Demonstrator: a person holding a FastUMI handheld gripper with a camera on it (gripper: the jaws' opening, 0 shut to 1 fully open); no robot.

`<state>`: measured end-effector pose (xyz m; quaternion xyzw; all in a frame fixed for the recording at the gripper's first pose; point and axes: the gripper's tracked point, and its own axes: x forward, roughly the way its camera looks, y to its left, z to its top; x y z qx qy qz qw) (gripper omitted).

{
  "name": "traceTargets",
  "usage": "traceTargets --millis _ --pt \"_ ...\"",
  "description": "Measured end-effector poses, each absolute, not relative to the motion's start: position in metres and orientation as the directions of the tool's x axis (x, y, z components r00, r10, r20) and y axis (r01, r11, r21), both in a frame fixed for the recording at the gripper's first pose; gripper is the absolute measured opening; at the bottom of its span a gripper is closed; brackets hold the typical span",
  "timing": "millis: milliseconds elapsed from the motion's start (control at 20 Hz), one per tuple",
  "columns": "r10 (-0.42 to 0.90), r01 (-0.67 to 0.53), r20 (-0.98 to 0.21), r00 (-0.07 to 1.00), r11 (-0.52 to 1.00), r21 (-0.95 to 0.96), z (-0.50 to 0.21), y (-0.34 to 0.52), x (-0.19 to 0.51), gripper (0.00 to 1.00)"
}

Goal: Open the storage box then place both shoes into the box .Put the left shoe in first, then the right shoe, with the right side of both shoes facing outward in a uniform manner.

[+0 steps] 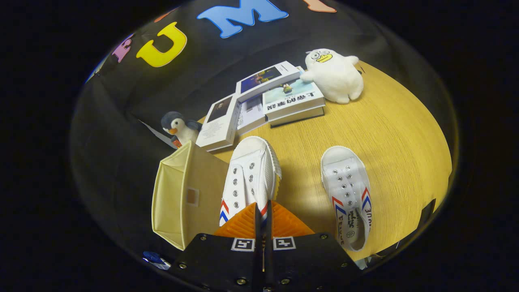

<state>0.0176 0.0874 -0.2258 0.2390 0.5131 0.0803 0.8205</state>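
Wooden table (385,121) holds books (263,105), two plush toys and right shoe (348,194); tool (263,221) clamped on left shoe (249,174) beside box (182,194).

A white shoe (249,174) with red-blue stripes is pinched at its heel by the tool (262,221), toe forward, beside the open beige box (178,198), while its mate (348,194) lies flat on the desk (401,134).
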Motion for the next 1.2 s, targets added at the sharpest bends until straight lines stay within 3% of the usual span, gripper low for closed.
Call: traceTargets --millis 550,1200 --pt "0.467 -0.011 -0.731 0.497 0.846 0.533 -0.168 0.172 0.042 0.02" --pt "0.48 -0.047 -0.762 0.435 0.857 0.514 -0.2 0.273 0.044 0.02"
